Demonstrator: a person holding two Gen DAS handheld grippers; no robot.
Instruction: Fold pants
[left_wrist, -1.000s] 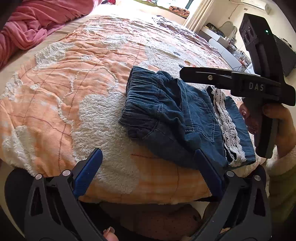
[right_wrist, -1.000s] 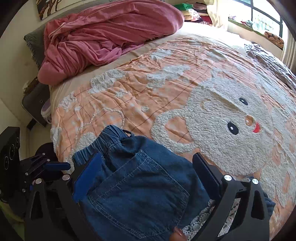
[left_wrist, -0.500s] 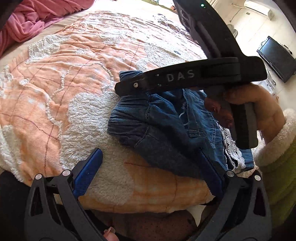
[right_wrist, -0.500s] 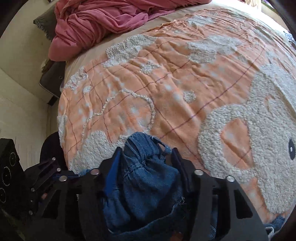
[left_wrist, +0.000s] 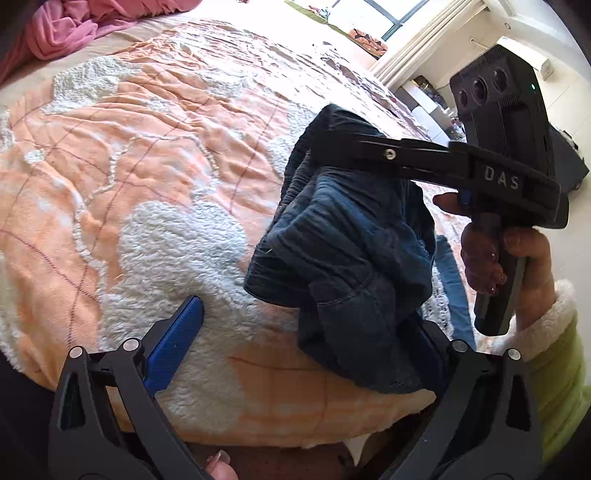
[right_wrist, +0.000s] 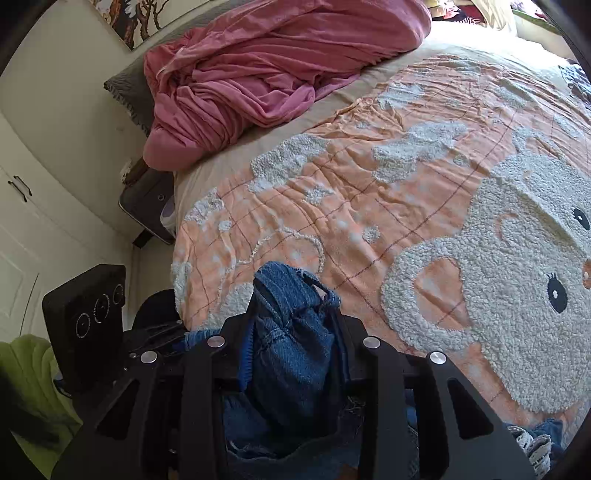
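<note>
Two grippers work the pants at the bedspread's near edge: right gripper clamps the bunched waistband mid-fold, left gripper spread wide, so next lay it flat.

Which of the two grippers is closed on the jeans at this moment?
The right gripper: its jaws pinch the bunched waistband of the jeans and lift it. The left gripper is wide open and grips nothing.
</note>
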